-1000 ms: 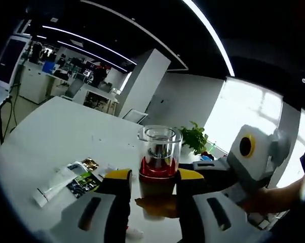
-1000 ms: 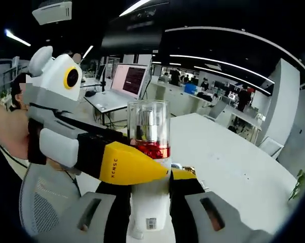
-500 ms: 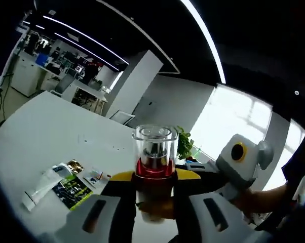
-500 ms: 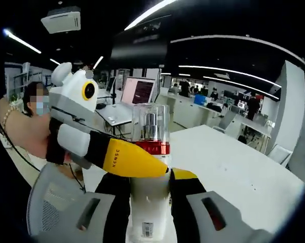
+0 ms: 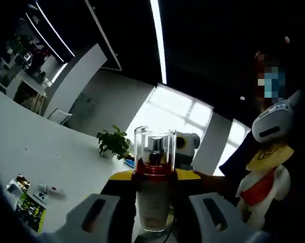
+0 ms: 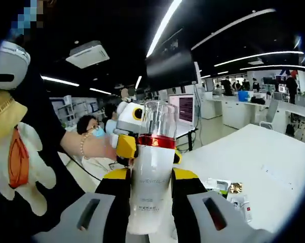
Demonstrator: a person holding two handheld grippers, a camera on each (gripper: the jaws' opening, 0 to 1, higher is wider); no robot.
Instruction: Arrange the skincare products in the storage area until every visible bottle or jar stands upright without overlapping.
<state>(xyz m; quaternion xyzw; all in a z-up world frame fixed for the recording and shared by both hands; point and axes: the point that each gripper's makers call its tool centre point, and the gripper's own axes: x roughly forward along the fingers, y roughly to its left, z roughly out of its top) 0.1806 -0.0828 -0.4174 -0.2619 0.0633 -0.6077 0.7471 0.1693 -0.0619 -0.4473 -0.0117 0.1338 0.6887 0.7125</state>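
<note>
Pump bottle is up in the air, clamped between both grippers at once, well above the white table. In the right gripper view, the right gripper has its yellow-tipped jaws pinched onto the white body of the bottle, one on each side, and the bottle stands upright with its red band and clear cap poking out on top. Just behind it the left gripper comes in from the far side, with a hand wearing a bead bracelet holding it.

Flip to the left gripper view and it's the same deal: the left gripper is squeezed on the pump bottle right under the red band, clear cap above the jaws. The right gripper peeks out right behind the cap.

Further off on the table there are some flat sachets lying at the left, and a potted plant near the far edge. A plush toy hangs at the right.
</note>
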